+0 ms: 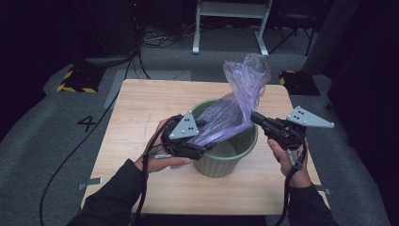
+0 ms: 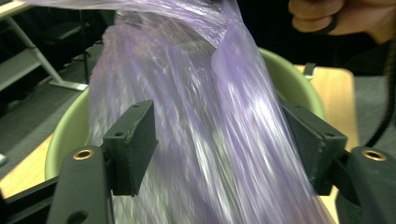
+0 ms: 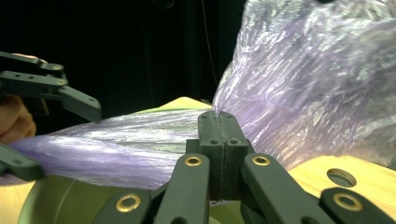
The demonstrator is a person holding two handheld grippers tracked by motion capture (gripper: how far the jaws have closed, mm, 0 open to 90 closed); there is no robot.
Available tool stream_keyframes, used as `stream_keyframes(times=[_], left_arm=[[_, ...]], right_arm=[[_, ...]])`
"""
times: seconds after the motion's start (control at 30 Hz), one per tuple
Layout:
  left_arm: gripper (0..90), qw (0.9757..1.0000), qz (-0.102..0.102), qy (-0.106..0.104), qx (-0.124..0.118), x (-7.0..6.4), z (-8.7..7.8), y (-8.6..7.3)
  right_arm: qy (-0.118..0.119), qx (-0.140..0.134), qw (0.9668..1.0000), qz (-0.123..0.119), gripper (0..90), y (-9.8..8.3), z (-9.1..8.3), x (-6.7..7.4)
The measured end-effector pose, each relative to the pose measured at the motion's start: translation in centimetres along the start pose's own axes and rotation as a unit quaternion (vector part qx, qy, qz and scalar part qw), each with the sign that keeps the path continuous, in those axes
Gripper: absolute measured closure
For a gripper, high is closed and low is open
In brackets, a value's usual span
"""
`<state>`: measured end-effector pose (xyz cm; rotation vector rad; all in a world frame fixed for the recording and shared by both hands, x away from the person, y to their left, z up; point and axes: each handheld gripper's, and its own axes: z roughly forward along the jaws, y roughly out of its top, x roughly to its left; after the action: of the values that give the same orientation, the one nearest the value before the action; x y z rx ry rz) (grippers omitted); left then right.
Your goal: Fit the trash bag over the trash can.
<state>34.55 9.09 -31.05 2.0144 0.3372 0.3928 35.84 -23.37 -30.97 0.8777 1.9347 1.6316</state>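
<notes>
Two hand-held grippers work one purple bag (image 1: pixel 235 101): the right hand-held gripper (image 3: pixel 218 122) pinches the thin crinkled film tight, while the left hand-held gripper (image 2: pixel 224 140) stands parted around it, pads seemingly (the film is blurred) not pressing. The bag stretches across the smooth round green bin (image 1: pixel 244 146) on the wooden tabletop (image 1: pixel 141 108). A hard pull could tear it or tip the bin.

Pale wooden table (image 1: pixel 141 117) across the middle of the high view, on grey carpet (image 1: pixel 42 141). White "4" (image 1: pixel 87 123) left of the table. Yellow-and-black striped block (image 1: pixel 77 77) at upper left, another (image 1: pixel 294 77) at upper right. White metal frame (image 1: pixel 230 19) at top centre, with loose cables (image 1: pixel 162 40) beside it. Dark beyond.
</notes>
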Motion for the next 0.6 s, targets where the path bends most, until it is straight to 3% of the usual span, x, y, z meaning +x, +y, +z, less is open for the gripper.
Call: stream_keyframes(times=[0.13,0.23,0.3,0.5,0.6], left_arm=[[27.2,0.9998,-0.009,-0.018,0.002,0.1,-0.7,-0.5],[27.4,0.9993,-0.005,-0.030,0.022,-0.1,-0.5,-1.0],[35.8,0.9991,0.005,-0.033,0.027,-0.4,-0.4,-1.3],[74.0,0.9982,0.033,-0.040,0.031,-0.7,-0.2,-1.6],[81.3,0.9979,0.038,-0.040,0.034,-0.7,0.0,-1.6]], right_arm=[[-0.016,-0.005,0.9998,-0.006,90.0,-0.3,-0.3,-0.4],[-0.017,-0.006,0.9998,-0.002,90.0,-0.7,-0.5,-0.7],[-0.017,-0.005,0.9998,0.000,90.0,-0.9,-0.5,-0.8],[-0.014,-0.002,0.9999,0.002,87.6,-1.5,-0.9,-1.0],[-0.009,-0.003,1.0000,0.002,80.5,-1.7,-1.1,-1.0]])
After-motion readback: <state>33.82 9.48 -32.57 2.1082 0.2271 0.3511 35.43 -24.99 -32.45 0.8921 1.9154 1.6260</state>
